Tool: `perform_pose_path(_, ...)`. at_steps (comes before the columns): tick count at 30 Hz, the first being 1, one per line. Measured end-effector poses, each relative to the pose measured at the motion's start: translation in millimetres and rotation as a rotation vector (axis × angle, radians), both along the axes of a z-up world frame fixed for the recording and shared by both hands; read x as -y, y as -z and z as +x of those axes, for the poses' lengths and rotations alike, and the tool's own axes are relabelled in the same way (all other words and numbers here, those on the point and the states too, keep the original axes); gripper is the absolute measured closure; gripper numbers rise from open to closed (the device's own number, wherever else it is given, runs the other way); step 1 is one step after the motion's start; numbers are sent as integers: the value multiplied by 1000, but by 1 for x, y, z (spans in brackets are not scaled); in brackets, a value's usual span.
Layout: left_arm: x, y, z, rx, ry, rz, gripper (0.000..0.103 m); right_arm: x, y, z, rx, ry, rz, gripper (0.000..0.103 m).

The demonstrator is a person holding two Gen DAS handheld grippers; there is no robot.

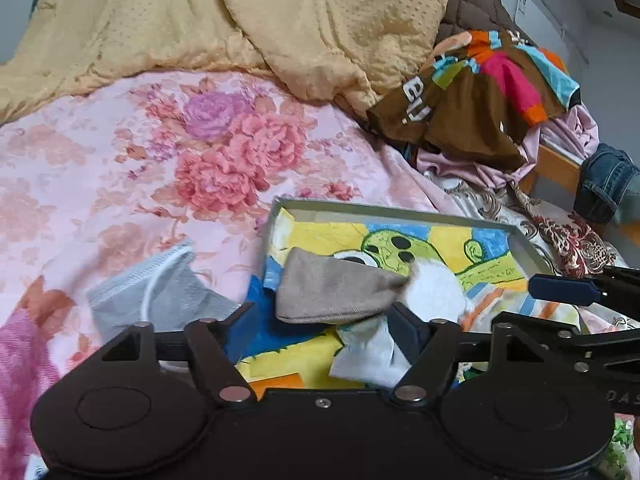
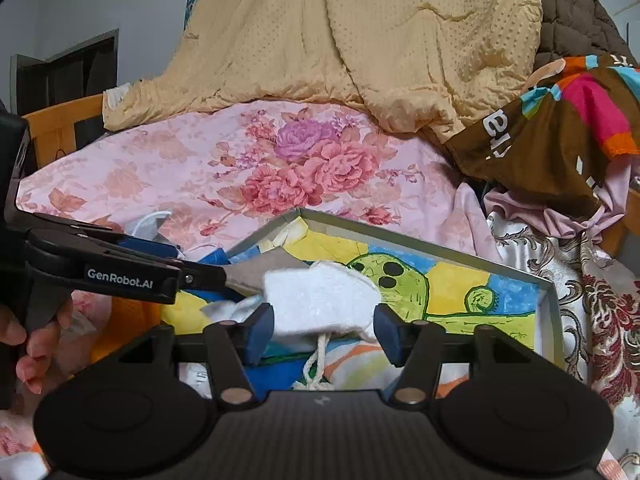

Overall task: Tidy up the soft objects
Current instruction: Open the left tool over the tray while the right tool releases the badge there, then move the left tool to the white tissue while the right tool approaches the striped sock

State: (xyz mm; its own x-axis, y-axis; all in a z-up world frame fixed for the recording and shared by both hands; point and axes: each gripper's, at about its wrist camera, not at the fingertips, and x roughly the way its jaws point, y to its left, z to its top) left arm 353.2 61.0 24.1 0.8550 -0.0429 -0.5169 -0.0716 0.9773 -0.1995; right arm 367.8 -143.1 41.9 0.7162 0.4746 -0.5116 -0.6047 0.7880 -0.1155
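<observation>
Socks lie in the tray (image 1: 520, 244) on the bed (image 1: 120, 184): a tan sock (image 1: 336, 292) and a fluffy white sock (image 2: 320, 300) rest touching each other on its painted floor, so I judge that part of the sorting done. My left hand-held gripper (image 1: 324, 326) stands with its pads apart, the tan sock lying free just ahead of them and pressed by neither. My right hand-held gripper (image 2: 324, 330) is likewise spread, its pads to either side of the white sock without clamping it. Left to do, as far as I can tell: a grey sock (image 1: 168, 292) sits on the floral sheet just beside the tray's near corner, and a heap of clothes (image 1: 480, 112) sits further back by the yellow quilt (image 1: 240, 20). The tan sock's long axis runs across my left view, rounded end toward the left, the other end meeting the white sock.
</observation>
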Motion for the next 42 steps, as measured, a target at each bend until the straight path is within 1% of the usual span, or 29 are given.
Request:
perform_pose_path(1,0,-2,-4,11,-5,2,23,1,-2,-3,4,3,6,37)
perform_pose_path(3,-1,-7,-17,42,-13,-1,13,5,-8,-9,11,11,22,29)
perform_pose_path(4,-1,-10,-22,56,-16,-3,11,7,-12,-14,19,16,35,27)
perform_pose_path(6,0,-17,-36,82,-21,4,3,10,-19,-22,36,22,60,17)
perform_pose_path(8,2,-25,-48,102,-25,14,1,14,-28,-31,56,32,88,14)
perform_pose_path(14,8,-52,-94,159,-17,44,1,27,-56,-66,98,87,167,0)
perform_pose_path(16,11,-59,-113,185,-29,32,1,32,-65,-81,114,107,179,0)
perform_pose_path(21,20,-73,-161,240,-43,-30,1,45,-81,-121,159,160,193,0)
perform_pose_path(25,31,-74,-199,302,-72,-64,1,61,-85,-153,172,217,236,0)
perform_pose_path(28,40,-70,-222,326,-88,-65,1,73,-80,-175,189,267,255,0)
perform_pose_path(29,44,-68,-227,321,-80,-62,1,76,-77,-182,193,288,261,0)
perform_pose_path(31,50,-64,-234,284,-30,-42,1,84,-70,-197,198,312,266,0)
perform_pose_path(33,58,-60,-240,252,-4,6,1,91,-64,-210,212,319,262,0)
perform_pose_path(35,63,-54,-249,251,20,44,1,98,-57,-222,237,313,259,0)
perform_pose_path(38,67,-47,-260,246,55,60,1,104,-45,-239,260,308,232,0)
perform_pose_path(42,74,-35,-266,221,58,70,1,107,-32,-250,236,316,214,0)
